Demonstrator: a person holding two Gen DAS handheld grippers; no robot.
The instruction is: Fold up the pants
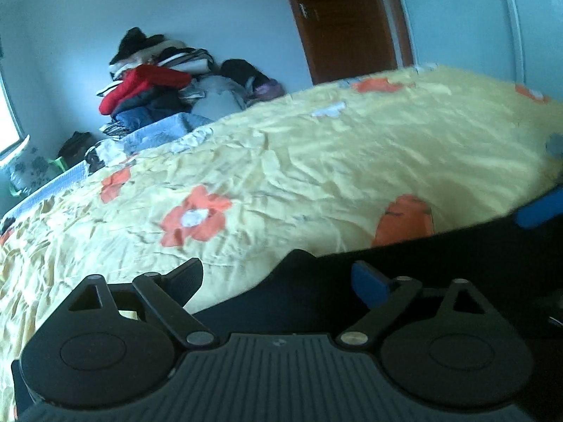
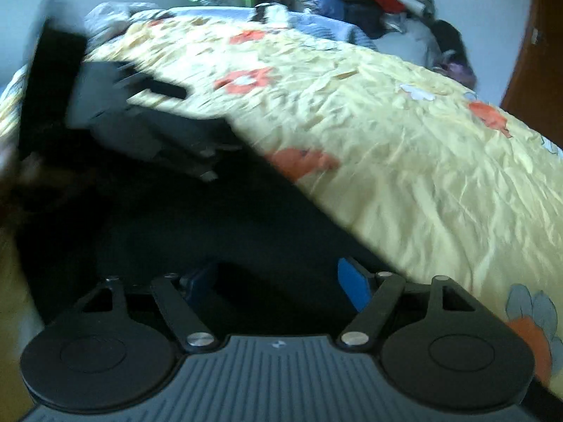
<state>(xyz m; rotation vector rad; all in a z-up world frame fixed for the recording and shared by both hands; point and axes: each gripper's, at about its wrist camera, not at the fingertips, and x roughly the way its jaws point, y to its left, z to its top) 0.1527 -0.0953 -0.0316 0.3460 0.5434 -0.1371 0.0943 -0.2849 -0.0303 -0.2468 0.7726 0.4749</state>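
Dark navy pants [image 1: 440,270] lie on the near part of a bed with a yellow flowered sheet [image 1: 316,161]. My left gripper [image 1: 278,281] hovers at the pants' left edge with its jaws wide apart and nothing between them. A blue fingertip [image 1: 538,211] of my right gripper shows at the right edge. In the right wrist view the pants [image 2: 211,218] spread under my right gripper [image 2: 276,283], which stands open with no cloth pinched. The blurred housing of my left gripper [image 2: 116,112] is at the upper left, over the pants. The pants' full outline is hidden.
A pile of clothes [image 1: 147,84] with a red garment on top sits beyond the bed's far corner. A blue-and-white blanket [image 1: 158,133] lies along the bed's far edge. A brown wooden door [image 1: 345,17] stands behind. The yellow sheet [image 2: 404,140] stretches right.
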